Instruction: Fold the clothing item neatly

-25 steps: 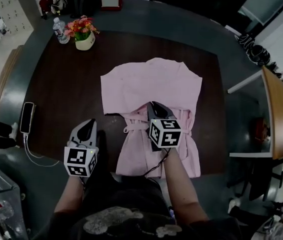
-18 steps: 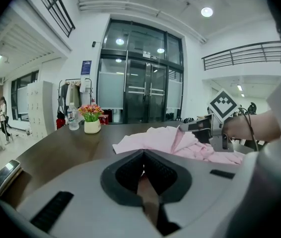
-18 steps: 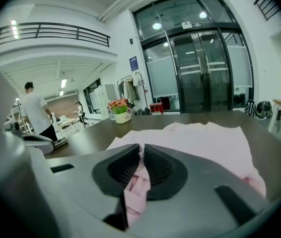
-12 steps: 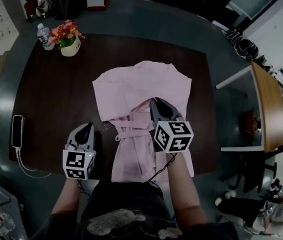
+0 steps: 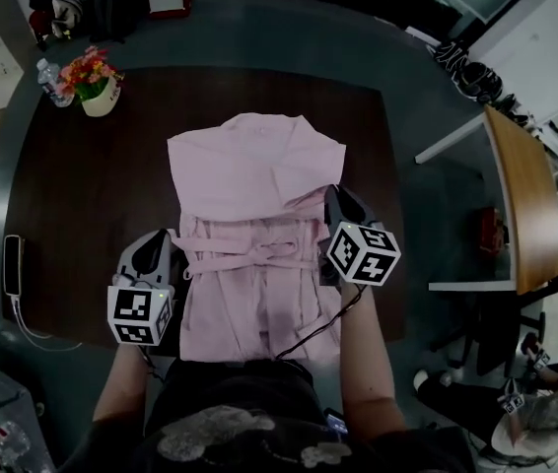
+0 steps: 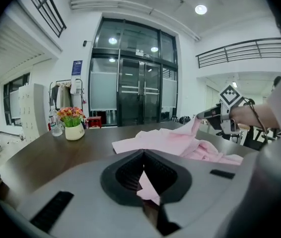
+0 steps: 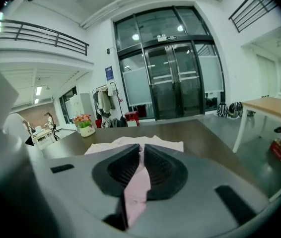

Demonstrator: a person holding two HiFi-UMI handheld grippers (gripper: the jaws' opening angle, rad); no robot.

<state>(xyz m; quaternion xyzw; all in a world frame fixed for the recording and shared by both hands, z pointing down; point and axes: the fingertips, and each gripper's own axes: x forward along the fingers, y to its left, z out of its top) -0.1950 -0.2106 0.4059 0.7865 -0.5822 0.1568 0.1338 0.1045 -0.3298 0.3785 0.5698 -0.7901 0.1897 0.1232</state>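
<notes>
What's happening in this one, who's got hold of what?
A person with a gripper in each hand is working on a pink garment spread lengthwise on a dark table. The left gripper is shut on fabric at the garment's left edge, level with the tied belt. The right gripper is shut on fabric at the right edge and holds that side lifted off the table. The garment is not yet folded into a compact stack.

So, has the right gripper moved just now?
Yes: the right gripper has moved right, away from the flower pot toward the table's right edge, gripping the pink robe.
</notes>
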